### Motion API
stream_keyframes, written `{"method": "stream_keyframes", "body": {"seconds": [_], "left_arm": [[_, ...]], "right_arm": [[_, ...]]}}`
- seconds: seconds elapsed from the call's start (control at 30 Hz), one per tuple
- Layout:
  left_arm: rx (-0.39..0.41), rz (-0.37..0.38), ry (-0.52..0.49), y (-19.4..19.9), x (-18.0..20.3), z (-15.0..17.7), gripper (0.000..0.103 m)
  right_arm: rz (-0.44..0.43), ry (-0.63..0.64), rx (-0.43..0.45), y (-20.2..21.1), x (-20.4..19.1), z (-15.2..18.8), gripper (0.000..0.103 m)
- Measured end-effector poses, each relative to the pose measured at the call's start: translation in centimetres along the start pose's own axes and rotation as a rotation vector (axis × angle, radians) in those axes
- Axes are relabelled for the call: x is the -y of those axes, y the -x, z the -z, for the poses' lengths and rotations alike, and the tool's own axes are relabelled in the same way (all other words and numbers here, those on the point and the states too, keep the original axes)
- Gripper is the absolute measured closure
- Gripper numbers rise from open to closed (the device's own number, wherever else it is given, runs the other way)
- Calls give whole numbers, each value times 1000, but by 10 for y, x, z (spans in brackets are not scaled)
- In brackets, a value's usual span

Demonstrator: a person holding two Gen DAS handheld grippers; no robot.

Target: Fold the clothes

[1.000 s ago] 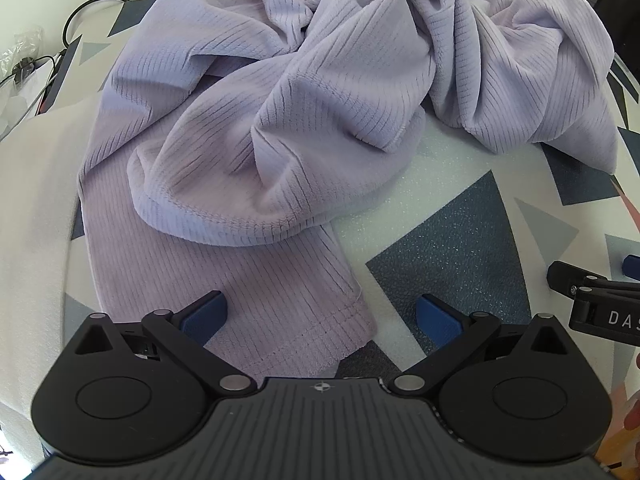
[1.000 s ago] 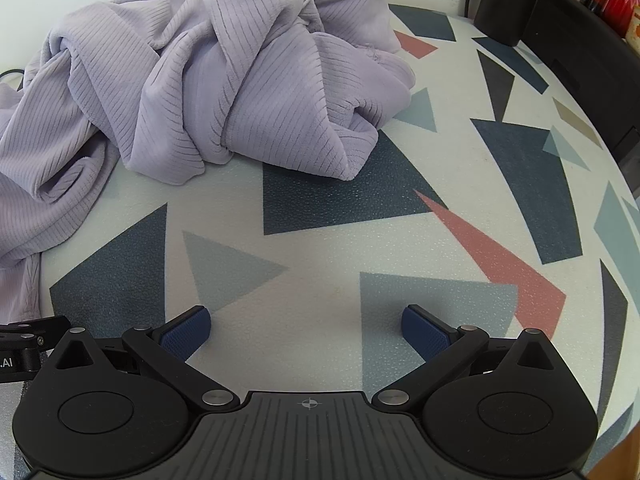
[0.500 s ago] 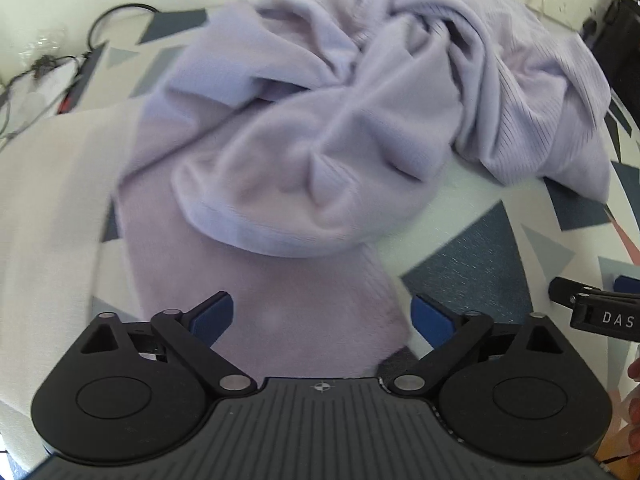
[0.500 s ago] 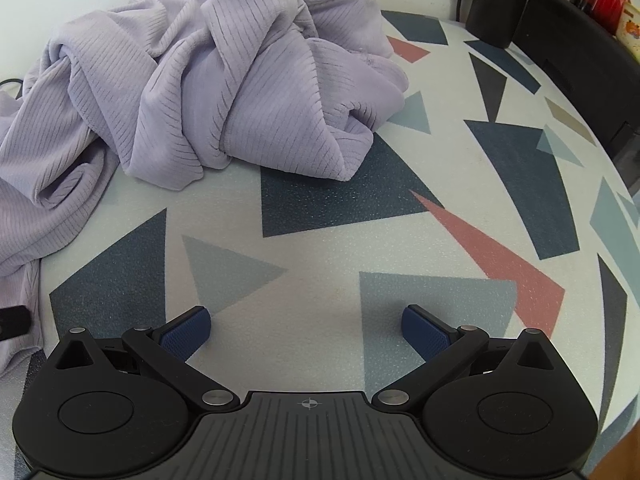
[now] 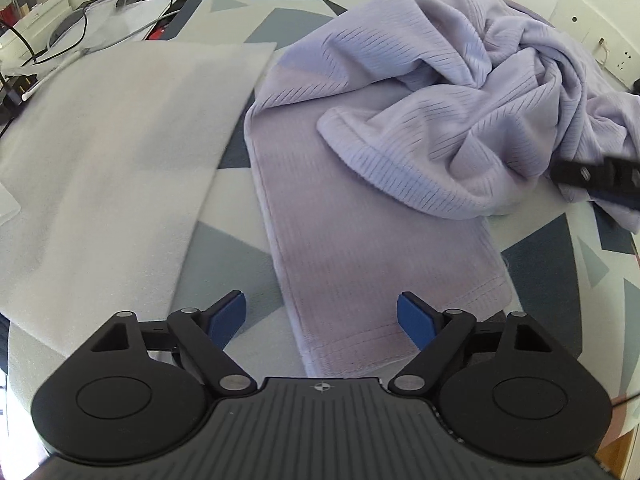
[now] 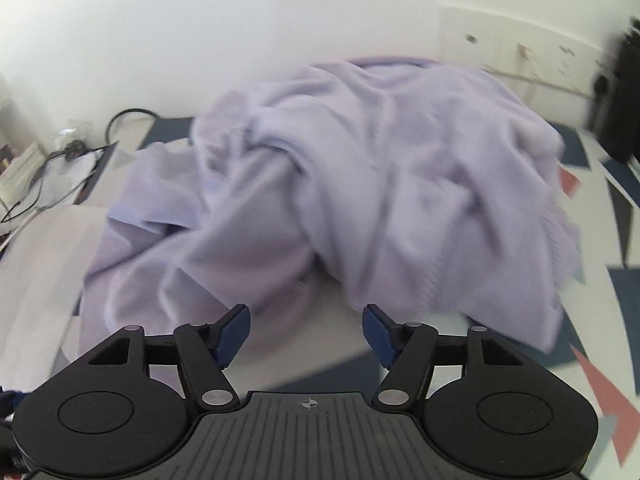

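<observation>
A lilac ribbed garment (image 5: 460,120) lies crumpled on the patterned table (image 5: 540,280). One flat, hemmed part (image 5: 380,280) of it reaches toward me. My left gripper (image 5: 324,316) hangs over that hem. Its jaws are closing with the hem's edge between the blue fingertips (image 5: 416,320), which do not press on it. In the blurred right wrist view, my right gripper (image 6: 308,330) faces the near edge of the garment heap (image 6: 360,180). Its jaws are closing too, with only bare table between the pads (image 6: 236,328). The right gripper's fingers (image 5: 592,178) also show at the heap's right side.
A white cloth (image 5: 120,140) lies flat to the left of the garment. Cables and clutter (image 5: 100,12) sit at the far left edge. Wall sockets (image 5: 600,40) are behind the heap. A dark object (image 6: 616,120) stands at the far right.
The left gripper slid left, bringing the white cloth into view and the hem between its fingers. The right gripper swung from open table toward the heap. Both pairs of fingers narrowed.
</observation>
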State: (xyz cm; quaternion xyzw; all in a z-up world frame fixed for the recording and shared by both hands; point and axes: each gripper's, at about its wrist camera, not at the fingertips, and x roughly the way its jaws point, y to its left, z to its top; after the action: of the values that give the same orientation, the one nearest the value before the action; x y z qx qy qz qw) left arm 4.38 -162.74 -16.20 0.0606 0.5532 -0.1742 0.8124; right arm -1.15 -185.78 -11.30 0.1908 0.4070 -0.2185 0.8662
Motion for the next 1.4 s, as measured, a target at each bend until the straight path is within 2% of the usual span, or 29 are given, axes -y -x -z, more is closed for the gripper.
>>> {"method": "stream_keyframes", "body": {"seconds": [0.07, 0.1, 0.17, 0.2, 0.23, 0.43, 0.5, 0.57, 0.6, 0.63, 0.67, 0.73, 0.83, 0.9, 1.1, 1.4], "left_arm": [[-1, 3, -1, 0, -1, 1, 18], [-1, 6, -3, 0, -1, 1, 18], [1, 11, -7, 0, -2, 1, 18], [2, 14, -9, 0, -3, 2, 18], [2, 15, -8, 0, -3, 1, 18], [4, 18, -4, -4, -2, -2, 18], [3, 25, -13, -4, 2, -4, 18], [2, 34, -28, -5, 9, -5, 18], [3, 37, -35, -5, 12, -6, 17], [2, 40, -44, -5, 17, -8, 16], [3, 41, -51, -6, 21, -9, 12], [3, 42, -63, -6, 30, -12, 9], [3, 42, -85, -9, 44, -16, 5], [9, 40, -107, -11, 56, -19, 4], [20, 50, -175, -14, 90, -24, 2], [-28, 34, -192, -30, 110, -26, 0]], "right_arm": [[8, 27, -5, -12, -12, -7, 39], [13, 31, -13, -17, -15, -9, 43], [8, 30, -36, -22, -17, -9, 65], [4, 27, -49, -23, -18, -8, 85], [0, 25, -60, -23, -19, -7, 94], [46, -11, -25, -5, 5, 5, 99], [71, -36, -37, 1, 15, 8, 102], [96, -61, -49, 8, 26, 11, 98], [107, -74, -56, 11, 31, 13, 89], [105, -89, -66, 14, 36, 15, 70], [108, -109, -68, 18, 43, 19, 61], [135, -133, -68, 26, 52, 26, 34], [217, -125, -65, 31, 66, 39, 16], [251, -140, -80, 31, 74, 49, 8], [280, -197, -128, 29, 94, 68, 1], [277, -203, -170, 22, 101, 72, 1]]}}
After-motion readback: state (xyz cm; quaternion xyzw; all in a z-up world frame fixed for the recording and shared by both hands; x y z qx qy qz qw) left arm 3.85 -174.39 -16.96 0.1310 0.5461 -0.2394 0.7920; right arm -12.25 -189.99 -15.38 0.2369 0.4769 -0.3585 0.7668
